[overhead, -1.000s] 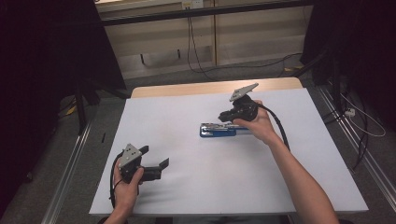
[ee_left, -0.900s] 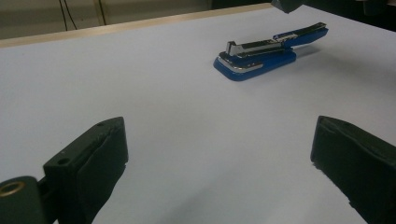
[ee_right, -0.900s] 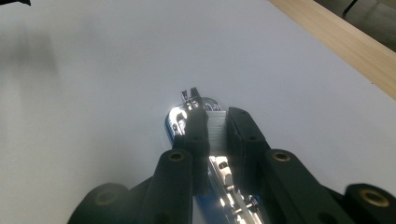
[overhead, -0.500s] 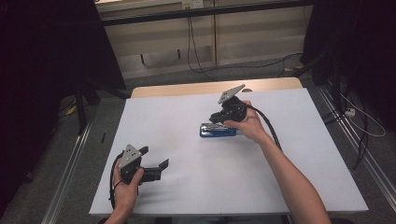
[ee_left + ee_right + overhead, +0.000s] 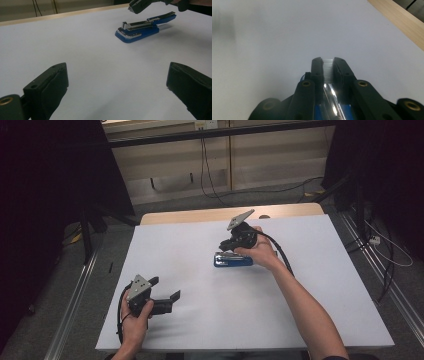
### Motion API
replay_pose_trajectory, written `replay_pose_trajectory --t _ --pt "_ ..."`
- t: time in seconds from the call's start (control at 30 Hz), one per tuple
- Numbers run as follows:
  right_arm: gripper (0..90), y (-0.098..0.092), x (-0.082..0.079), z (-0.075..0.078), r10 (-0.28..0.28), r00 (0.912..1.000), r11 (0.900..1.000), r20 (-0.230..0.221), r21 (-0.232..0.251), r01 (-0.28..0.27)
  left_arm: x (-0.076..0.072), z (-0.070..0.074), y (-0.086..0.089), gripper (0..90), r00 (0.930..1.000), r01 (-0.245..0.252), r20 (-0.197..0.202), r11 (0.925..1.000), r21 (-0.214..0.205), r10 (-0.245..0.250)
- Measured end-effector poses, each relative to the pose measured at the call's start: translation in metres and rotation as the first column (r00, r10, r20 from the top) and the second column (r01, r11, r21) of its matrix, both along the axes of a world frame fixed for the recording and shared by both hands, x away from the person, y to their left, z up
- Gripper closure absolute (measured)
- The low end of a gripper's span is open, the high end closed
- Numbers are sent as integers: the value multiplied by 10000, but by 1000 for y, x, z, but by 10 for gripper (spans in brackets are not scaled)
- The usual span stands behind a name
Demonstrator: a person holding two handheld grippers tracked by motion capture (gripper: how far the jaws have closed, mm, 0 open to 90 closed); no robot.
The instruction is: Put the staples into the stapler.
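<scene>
A blue stapler (image 5: 233, 261) lies open on the white table (image 5: 210, 320), its metal rail (image 5: 135, 25) showing. My right gripper (image 5: 225, 248) hovers just above the stapler's left end, tilted downward. Its jaws are shut on a short strip of staples (image 5: 327, 69), and the stapler's blue body and shiny rail (image 5: 332, 100) lie directly beneath them. In the left gripper view the right gripper (image 5: 136, 6) hangs over the stapler (image 5: 137, 31). My left gripper (image 5: 165, 288) rests near the table's front left, open with nothing between its fingers (image 5: 50, 82).
A wooden table edge (image 5: 200, 216) runs along the far side. Cables (image 5: 210, 175) lie on the floor beyond it, and metal rails (image 5: 75, 295) flank the table. Dark curtains stand at both sides.
My right hand has carried its gripper left and slightly down, from the stapler's right end to above its left end. The left gripper and the stapler have stayed in place.
</scene>
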State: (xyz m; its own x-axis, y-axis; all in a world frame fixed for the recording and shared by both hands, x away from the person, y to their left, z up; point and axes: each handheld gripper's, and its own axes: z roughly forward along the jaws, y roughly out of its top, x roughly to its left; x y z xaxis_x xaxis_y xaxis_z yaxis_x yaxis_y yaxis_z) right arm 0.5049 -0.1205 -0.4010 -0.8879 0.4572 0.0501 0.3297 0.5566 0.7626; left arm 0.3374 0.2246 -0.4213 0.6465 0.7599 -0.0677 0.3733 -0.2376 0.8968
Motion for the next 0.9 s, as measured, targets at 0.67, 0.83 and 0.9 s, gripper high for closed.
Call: replay_pose_trajectory --t 0.67,0.83,0.9 --pt "792 2 6 -12 108 9995 9998 -299 158 -104 0 0 0 42 10000 73 33 9999 82 -73" --pt "792 0 9 -14 528 9986 9986 24 -7 -528 0 0 0 42 10000 66 29 9999 94 -66" --pt "792 0 9 -14 808 9967 9967 91 86 -809 0 0 0 42 10000 57 27 10000 58 -57"
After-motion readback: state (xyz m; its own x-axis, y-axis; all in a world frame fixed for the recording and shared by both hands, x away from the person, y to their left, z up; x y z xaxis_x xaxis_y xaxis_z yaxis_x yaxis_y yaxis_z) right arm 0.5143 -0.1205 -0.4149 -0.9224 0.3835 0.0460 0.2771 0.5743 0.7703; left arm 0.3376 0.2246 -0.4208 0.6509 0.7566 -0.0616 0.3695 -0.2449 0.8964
